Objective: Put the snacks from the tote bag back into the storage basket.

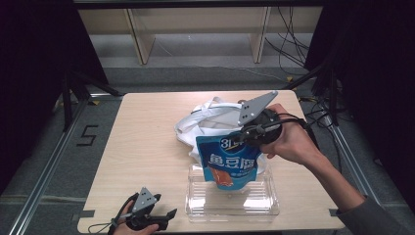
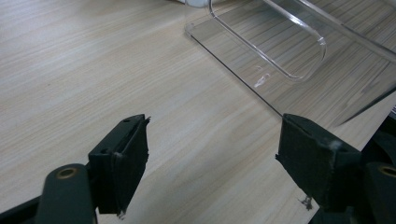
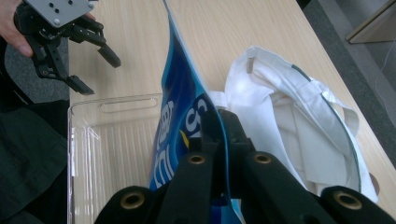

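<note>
A blue snack pouch (image 1: pixel 229 164) with an orange picture hangs upright over a clear plastic tray (image 1: pixel 264 203), its lower end down inside the tray. My right gripper (image 1: pixel 243 138) is shut on the pouch's top edge. In the right gripper view the jaws pinch the thin blue pouch (image 3: pixel 180 93) at the right gripper (image 3: pixel 219 116), above the tray (image 3: pixel 112 140). My left gripper (image 1: pixel 169 219) rests near the table's front left edge, open, with nothing between its jaws. In its own view the left gripper (image 2: pixel 215 140) faces the tray's handle end (image 2: pixel 280 60).
A crumpled white cloth bag (image 1: pixel 208 120) lies behind the tray, just behind the pouch, also the white bag (image 3: pixel 289 121). The left gripper (image 3: pixel 93 65) shows past the tray's far end. Light wooden table (image 1: pixel 147 147) with bare surface on the left half.
</note>
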`<act>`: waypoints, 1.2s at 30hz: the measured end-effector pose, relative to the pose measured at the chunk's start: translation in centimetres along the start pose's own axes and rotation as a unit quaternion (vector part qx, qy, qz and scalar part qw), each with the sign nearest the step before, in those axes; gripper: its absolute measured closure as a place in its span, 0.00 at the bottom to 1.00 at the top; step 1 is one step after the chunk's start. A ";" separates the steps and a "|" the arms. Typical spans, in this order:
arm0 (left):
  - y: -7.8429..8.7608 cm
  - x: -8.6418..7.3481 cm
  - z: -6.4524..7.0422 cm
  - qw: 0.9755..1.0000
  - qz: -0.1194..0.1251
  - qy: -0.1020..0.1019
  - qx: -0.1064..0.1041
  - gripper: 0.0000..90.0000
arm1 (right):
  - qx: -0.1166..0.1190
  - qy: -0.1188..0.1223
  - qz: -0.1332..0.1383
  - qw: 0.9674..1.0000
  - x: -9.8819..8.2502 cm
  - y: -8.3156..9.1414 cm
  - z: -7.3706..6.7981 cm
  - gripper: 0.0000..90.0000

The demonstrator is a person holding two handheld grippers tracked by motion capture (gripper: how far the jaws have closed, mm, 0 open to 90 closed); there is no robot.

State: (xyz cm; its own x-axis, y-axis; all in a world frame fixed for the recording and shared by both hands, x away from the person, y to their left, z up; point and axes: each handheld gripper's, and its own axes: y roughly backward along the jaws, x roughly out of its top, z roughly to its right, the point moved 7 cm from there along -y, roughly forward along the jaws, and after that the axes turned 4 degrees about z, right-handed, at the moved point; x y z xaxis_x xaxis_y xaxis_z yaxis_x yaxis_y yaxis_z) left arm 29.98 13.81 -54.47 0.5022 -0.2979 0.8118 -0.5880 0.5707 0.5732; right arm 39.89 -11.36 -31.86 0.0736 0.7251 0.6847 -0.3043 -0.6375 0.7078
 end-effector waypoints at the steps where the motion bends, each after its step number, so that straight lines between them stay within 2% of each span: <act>1: 0.0 0.0 0.0 1.000 -0.001 -0.001 0.000 0.26 | -0.003 0.001 0.001 1.000 -0.1 -0.1 0.1 1.00; 2: 0.0 0.0 0.1 1.000 0.003 0.005 -0.004 0.26 | 0.003 0.001 0.002 1.000 -0.2 -0.2 0.0 1.00; 6: 0.0 0.0 0.1 1.000 0.002 0.005 -0.003 0.26 | 0.002 0.000 0.002 1.000 -0.7 -0.6 0.0 1.00; 9: 0.0 0.0 0.0 1.000 -0.002 0.001 0.000 0.26 | -0.001 -0.017 -0.003 1.000 -1.1 -0.8 -0.2 1.00; 10: 0.0 0.0 0.0 1.000 -0.001 0.000 -0.003 0.26 | 0.002 -0.007 -0.001 1.000 -1.1 -0.9 -0.1 1.00; 16: 0.0 -0.1 -0.1 1.000 -0.004 -0.002 0.001 0.26 | 0.005 -0.003 -0.002 1.000 -2.0 -1.6 -0.3 1.00; 21: 0.0 -0.1 -0.1 1.000 -0.003 -0.003 0.002 0.26 | 0.013 -0.003 0.010 1.000 -2.3 -1.4 -0.8 1.00; 25: 0.0 -0.1 -0.1 1.000 -0.004 -0.003 0.002 0.26 | 0.007 -0.006 0.010 1.000 -2.6 -1.3 -0.8 1.00; 28: -0.1 0.0 0.0 1.000 0.002 0.004 -0.001 0.26 | 0.010 -0.010 0.016 1.000 -2.9 -1.1 -0.9 1.00; 29: 0.0 -0.1 -0.1 1.000 -0.004 -0.004 0.002 0.26 | 0.007 -0.010 0.020 1.000 -3.0 -1.1 -0.8 1.00; 34: 0.1 -0.1 -0.1 1.000 -0.003 -0.003 -0.001 0.26 | 0.013 -0.011 0.029 0.999 -3.2 -1.1 -1.0 1.00; 36: 0.0 -0.1 -0.1 1.000 -0.002 0.002 0.000 0.26 | 0.014 -0.014 0.038 0.999 -3.2 -1.0 -1.2 0.96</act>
State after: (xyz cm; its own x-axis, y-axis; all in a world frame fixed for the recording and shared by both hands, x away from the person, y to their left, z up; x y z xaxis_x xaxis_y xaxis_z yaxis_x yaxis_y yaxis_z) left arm 30.01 13.86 -54.54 0.5073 -0.2961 0.8093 -0.5868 0.5691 0.5760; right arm 38.86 -12.74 -34.96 0.0786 0.6663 0.7415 -0.2828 -0.6984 0.6575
